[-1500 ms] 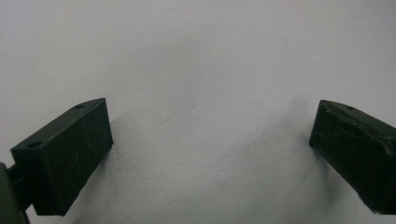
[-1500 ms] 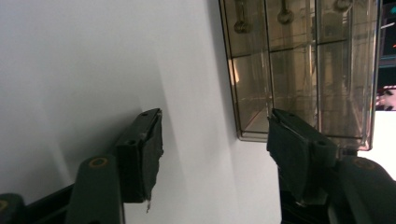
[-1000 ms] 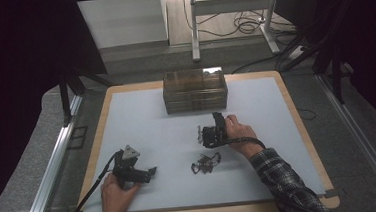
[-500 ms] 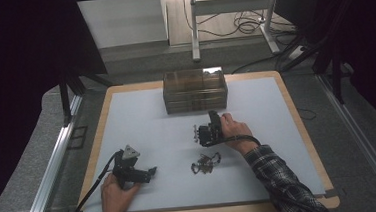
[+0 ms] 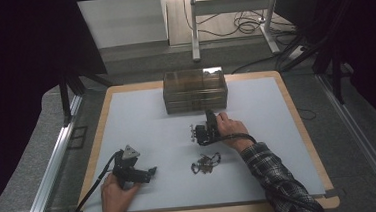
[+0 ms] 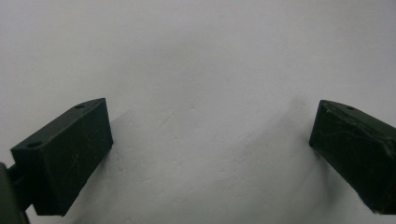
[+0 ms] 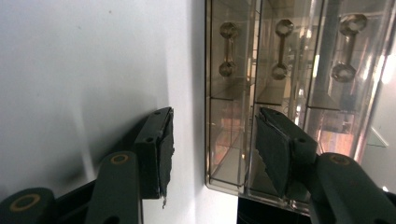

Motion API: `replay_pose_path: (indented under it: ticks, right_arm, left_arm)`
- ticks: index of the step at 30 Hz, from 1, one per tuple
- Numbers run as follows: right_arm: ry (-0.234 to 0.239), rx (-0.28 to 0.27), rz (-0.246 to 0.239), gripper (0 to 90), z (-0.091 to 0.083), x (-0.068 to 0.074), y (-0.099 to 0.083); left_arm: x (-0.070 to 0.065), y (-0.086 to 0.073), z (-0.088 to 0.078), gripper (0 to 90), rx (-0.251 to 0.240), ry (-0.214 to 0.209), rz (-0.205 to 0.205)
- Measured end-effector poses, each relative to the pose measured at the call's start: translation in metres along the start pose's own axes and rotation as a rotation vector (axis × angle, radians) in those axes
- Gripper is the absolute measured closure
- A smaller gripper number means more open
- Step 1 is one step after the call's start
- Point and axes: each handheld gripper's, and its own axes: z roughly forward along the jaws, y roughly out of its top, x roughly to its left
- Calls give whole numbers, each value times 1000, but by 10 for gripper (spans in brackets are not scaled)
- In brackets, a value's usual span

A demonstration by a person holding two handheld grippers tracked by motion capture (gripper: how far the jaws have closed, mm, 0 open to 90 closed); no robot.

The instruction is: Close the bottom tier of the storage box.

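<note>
A clear brownish drawer box stands at the back middle of the white mat. In the right gripper view its stacked drawers, each with a dumbbell-shaped handle, loom close ahead. My right gripper lies on its side just in front of the box. It is open with nothing between its jaws, which have just been closing somewhat. My left gripper rests at the front left, wide open over bare mat. A small dark tangle of metal pieces lies between the two hands.
A wooden rim borders the mat. Grey floor, metal rails and a table frame with cables lie beyond the board. A plaid sleeve crosses the front right of the mat.
The right hand has edged its gripper slightly left in front of the drawer box. The left hand and the tangle of pieces have stayed put.
</note>
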Motion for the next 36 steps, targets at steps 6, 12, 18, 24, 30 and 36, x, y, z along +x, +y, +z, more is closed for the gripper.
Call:
replay_pose_path:
  ticks: [6, 12, 18, 24, 30, 36]
  right_arm:
    - [-11, -5, -11, 460, 6, 2, 4]
    - [-20, 0, -18, 463, 12, 1, 8]
    - [-23, 2, -28, 474, 18, -1, 11]
    - [-17, 8, -31, 504, 23, -2, 14]
    - [-34, 12, -32, 541, 27, -1, 17]
    - [-25, 12, -38, 579, 32, -2, 19]
  left_arm:
    - [0, 0, 0, 0, 0, 0, 0]
    - [0, 0, 0, 0, 0, 0, 0]
    - [0, 0, 0, 0, 0, 0, 0]
    - [0, 0, 0, 0, 0, 0, 0]
    - [0, 0, 0, 0, 0, 0, 0]
    - [0, 0, 0, 0, 0, 0, 0]
